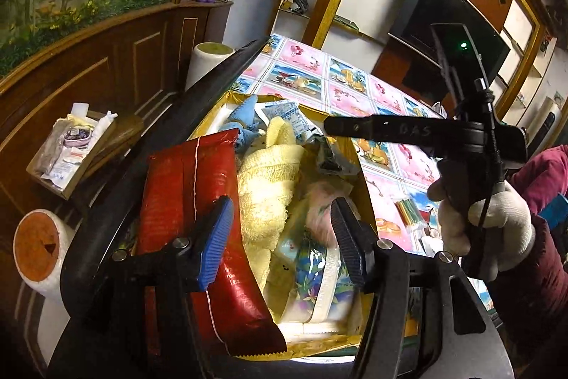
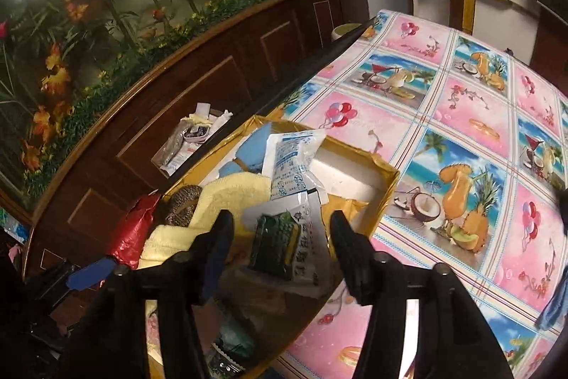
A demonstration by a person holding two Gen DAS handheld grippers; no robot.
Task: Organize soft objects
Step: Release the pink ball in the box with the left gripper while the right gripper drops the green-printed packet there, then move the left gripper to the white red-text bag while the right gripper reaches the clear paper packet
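Observation:
A gold-rimmed box [image 1: 367, 198] [image 2: 388, 182] on the patterned tablecloth [image 2: 461, 116] holds soft things: a red foil pouch [image 1: 188, 201], a yellow towel [image 1: 262, 180] [image 2: 234, 190], a blue cloth [image 1: 241, 116], a white printed packet [image 2: 291, 162], a green packet in a clear sleeve [image 2: 277, 244] and a floral pouch [image 1: 312, 276]. My left gripper [image 1: 282, 238] hangs open over the towel and floral pouch, its blue pad beside the red pouch. My right gripper [image 2: 282, 229] is open above the green packet, which lies free below its fingers. A gloved hand [image 1: 479, 229] holds it.
A cardboard tray of small packets [image 1: 67, 151] [image 2: 191, 137] sits off the table's left edge by the wood-panelled wall. Two white rolls [image 1: 39, 247] [image 1: 209, 59] stand there too. The tablecloth stretches right and beyond the box; a dark screen [image 1: 443, 23] stands behind.

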